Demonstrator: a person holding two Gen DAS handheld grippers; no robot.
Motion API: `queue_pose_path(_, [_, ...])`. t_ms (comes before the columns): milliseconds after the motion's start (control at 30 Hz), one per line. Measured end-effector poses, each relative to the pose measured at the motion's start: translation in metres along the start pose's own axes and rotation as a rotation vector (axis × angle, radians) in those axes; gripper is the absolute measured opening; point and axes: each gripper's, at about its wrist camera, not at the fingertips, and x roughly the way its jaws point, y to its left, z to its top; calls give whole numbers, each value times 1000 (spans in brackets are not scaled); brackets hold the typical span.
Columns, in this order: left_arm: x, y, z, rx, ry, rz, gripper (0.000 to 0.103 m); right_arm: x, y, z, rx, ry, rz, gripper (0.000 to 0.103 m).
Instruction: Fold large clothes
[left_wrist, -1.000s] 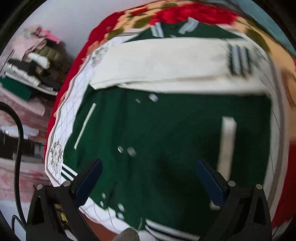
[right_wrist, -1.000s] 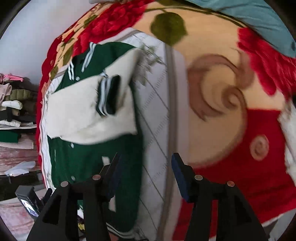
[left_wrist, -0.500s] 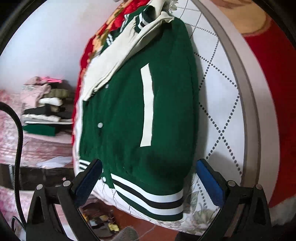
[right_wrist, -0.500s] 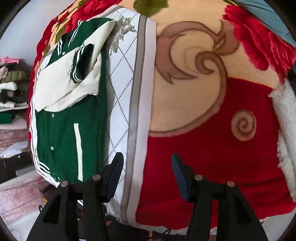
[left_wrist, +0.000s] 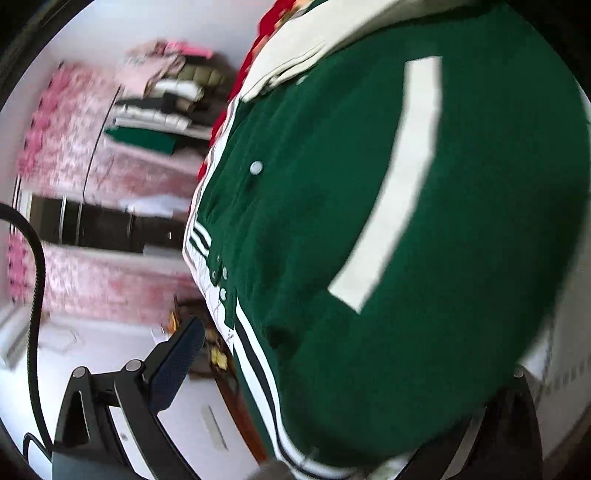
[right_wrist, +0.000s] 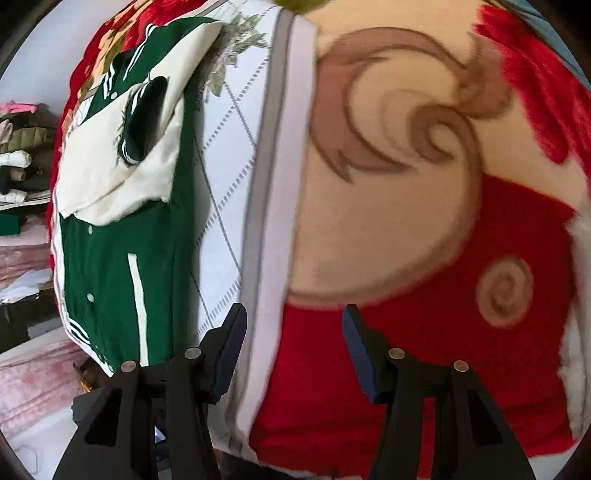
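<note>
Your left claw (left_wrist: 332, 398) has dropped and swung in close since a second ago: the green jacket (left_wrist: 424, 221), which then lay spread out ahead of it, now fills the space between its fingers, with the striped hem (left_wrist: 258, 369) just inside the left finger (left_wrist: 177, 365) and the right finger mostly hidden behind the cloth. Its jaws stand wide and nothing is pinched yet, so this looks like the approach to a hem grab for the next fold. The jacket lies on the bed, on a white quilted sheet (right_wrist: 236, 155), cream sleeves (right_wrist: 110, 177) already folded across the chest. Your right claw (right_wrist: 293, 347) has also come lower; it stands about half open and empty over the sheet's grey border (right_wrist: 258, 221) and the red blanket (right_wrist: 424, 350), with the jacket well off to its left.
</note>
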Motion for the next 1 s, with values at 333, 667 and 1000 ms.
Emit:
queue_pose_path(333, [4, 40, 14, -189, 85, -320, 22, 49, 44, 101, -24, -8, 399, 85])
queue_pose_path(667, [3, 38, 21, -276, 198, -383, 20, 102, 73, 161, 108, 47, 611, 85])
queue_pose_path(1000, [5, 57, 22, -275, 206, -438, 18, 115, 104, 170, 150, 40, 554, 25])
